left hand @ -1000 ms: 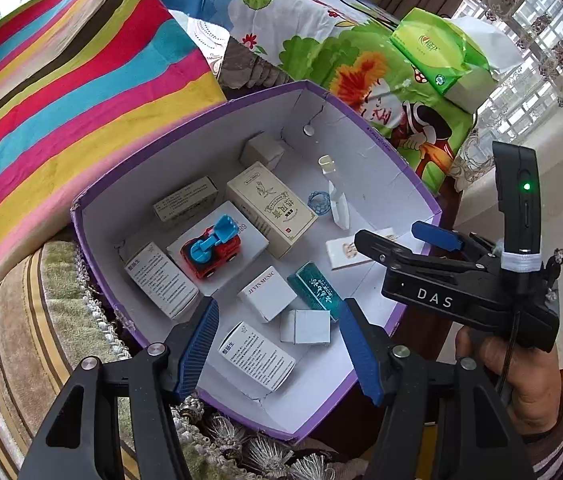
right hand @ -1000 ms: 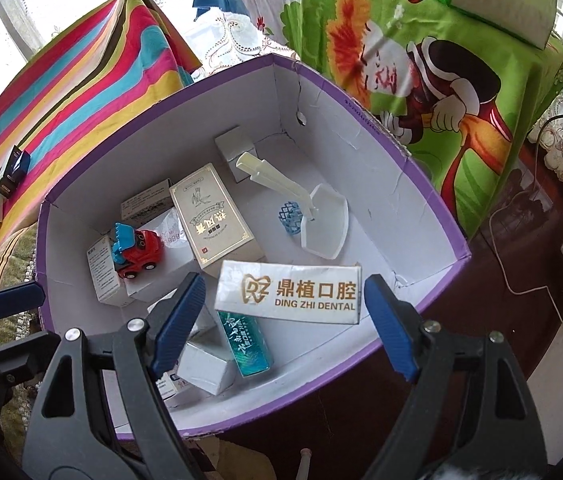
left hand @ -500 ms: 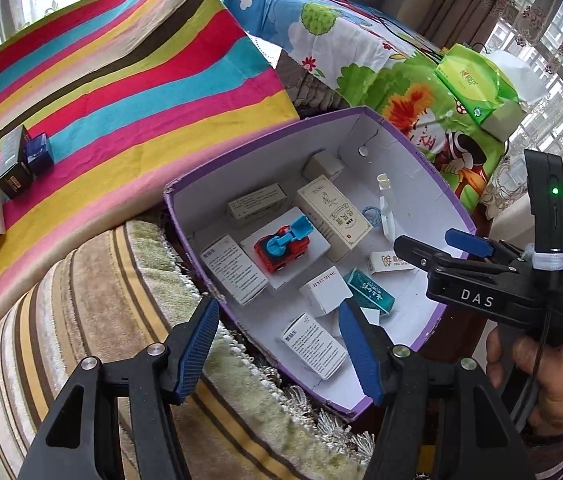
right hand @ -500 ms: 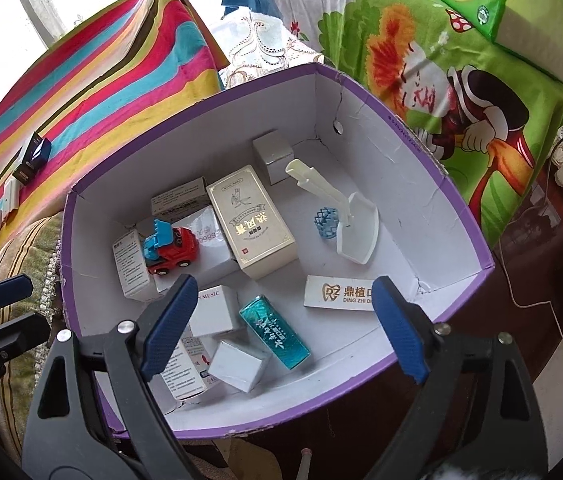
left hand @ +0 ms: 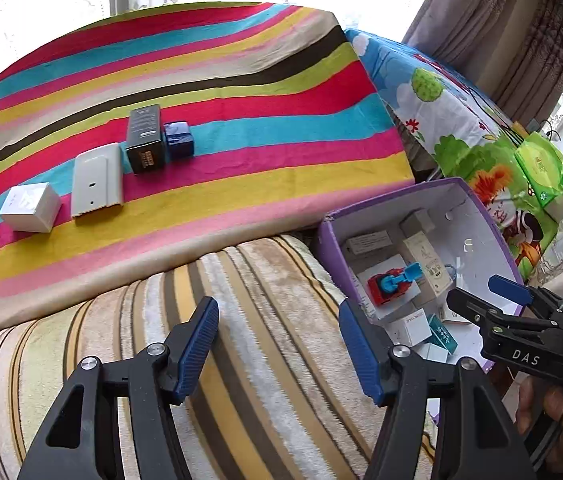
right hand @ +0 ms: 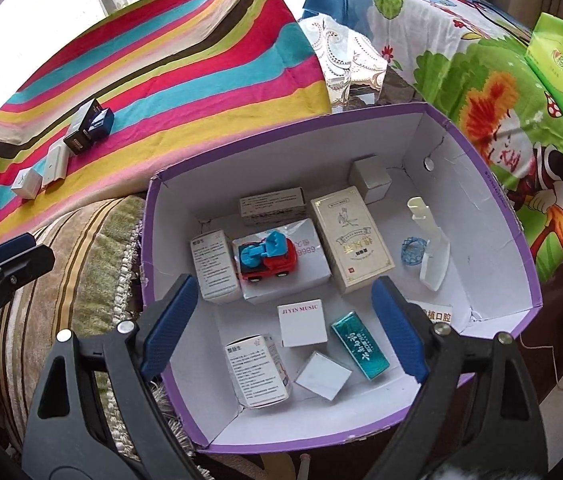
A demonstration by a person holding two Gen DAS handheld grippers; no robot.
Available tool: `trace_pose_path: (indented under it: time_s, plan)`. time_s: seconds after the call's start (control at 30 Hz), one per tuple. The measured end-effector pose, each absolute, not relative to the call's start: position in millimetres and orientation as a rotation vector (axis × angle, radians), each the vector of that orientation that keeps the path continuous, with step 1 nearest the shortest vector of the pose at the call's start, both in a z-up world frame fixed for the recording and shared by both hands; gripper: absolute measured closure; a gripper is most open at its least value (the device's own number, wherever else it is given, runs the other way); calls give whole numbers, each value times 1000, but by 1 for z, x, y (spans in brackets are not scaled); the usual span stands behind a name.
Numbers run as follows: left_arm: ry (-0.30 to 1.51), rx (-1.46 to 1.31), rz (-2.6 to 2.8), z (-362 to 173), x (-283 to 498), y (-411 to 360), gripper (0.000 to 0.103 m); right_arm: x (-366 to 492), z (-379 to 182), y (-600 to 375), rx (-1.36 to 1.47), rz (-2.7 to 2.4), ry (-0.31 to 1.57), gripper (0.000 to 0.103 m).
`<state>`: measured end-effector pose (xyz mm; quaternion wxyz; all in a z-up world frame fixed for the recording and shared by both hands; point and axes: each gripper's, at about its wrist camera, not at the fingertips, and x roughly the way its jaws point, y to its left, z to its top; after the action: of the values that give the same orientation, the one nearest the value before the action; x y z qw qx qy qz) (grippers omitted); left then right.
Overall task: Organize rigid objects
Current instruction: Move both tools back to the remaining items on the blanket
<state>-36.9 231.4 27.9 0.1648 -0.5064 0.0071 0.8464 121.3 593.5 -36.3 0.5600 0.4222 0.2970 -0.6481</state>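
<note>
Left of the purple cardboard box [left hand: 495, 236], four small boxes [left hand: 99, 178] lie in a row on the striped cloth [left hand: 241, 120], ahead-left of the empty, wide-open left gripper [left hand: 277, 344]; the right gripper [right hand: 283, 328], also open and empty, hovers over the box.

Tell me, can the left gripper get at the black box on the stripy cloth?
Probably yes. The left gripper is open and empty, and the black box lies in the open on the stripy cloth. Only a blue box sits tight beside it.
</note>
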Motion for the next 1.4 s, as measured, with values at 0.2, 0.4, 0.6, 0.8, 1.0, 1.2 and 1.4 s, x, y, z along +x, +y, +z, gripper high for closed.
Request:
trace_pose_path:
  time_s: [0.2,0.4,0.6,0.8,1.0,1.2,1.4]
  plan:
    - [-62,-1477,2518,28,-46,186,39,149,-32,582,966,-1482,728,13]
    - [-129,-1495,2636,30,-51,138,39,178,-29,570,937,-1428,751,13]
    - [-186,-1514,2733,29,-53,92,38,210,-24,555,908,-1373,775,13]
    - [-239,-1534,2816,28,-53,50,38,247,-21,538,876,-1310,804,13]
    - [-273,-1569,2817,22,-57,25,38,284,-19,522,855,-1237,820,13]
    - [-273,-1584,2785,19,-73,9,32,318,-20,505,841,-1166,825,13]
    - [-231,-1580,2720,18,-101,9,18,344,-22,485,824,-1118,827,13]
